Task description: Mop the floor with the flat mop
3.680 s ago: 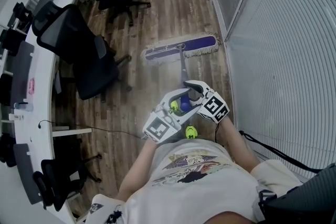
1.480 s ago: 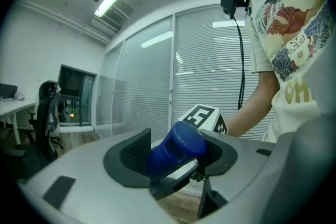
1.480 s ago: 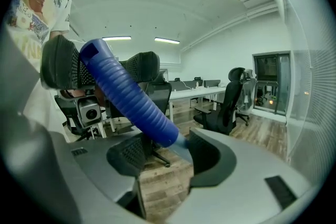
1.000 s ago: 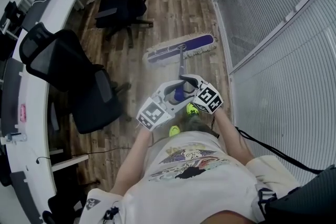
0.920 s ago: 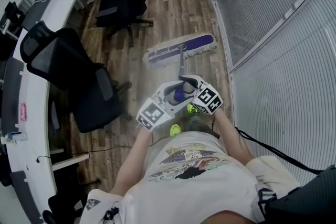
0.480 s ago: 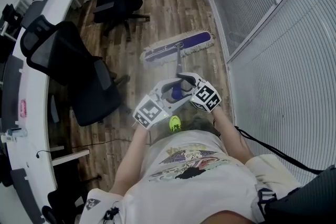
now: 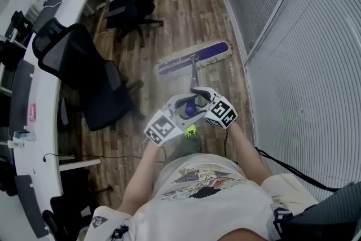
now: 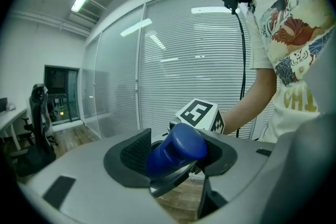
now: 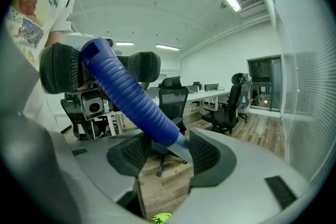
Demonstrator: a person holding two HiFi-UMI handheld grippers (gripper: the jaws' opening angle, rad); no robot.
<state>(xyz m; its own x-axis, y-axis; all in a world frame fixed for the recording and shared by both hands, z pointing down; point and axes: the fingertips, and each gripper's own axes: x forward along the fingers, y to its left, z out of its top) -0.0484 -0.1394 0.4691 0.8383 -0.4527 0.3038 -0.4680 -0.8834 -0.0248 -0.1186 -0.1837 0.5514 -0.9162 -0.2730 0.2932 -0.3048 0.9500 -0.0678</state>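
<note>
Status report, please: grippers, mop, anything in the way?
Left gripper and right gripper both clamped on mop handle. Mop head flat on wood floor. Office chair left of path, not touching.

The floor [image 7: 186,14] is dark wood-grain plank, a corridor between a long curved white desk [image 7: 56,14] on the left and a slatted glass partition [image 7: 293,65] on the right. The flat mop [image 7: 194,57] rests its purple, white-fringed head flat on the boards, slanted across them (right end nearest the partition). Black office chairs stand on the planks, one [image 7: 84,76] by the desk and one [image 7: 132,5] farther along, and a thin dark cable [image 7: 113,157] trails over the boards.
</note>
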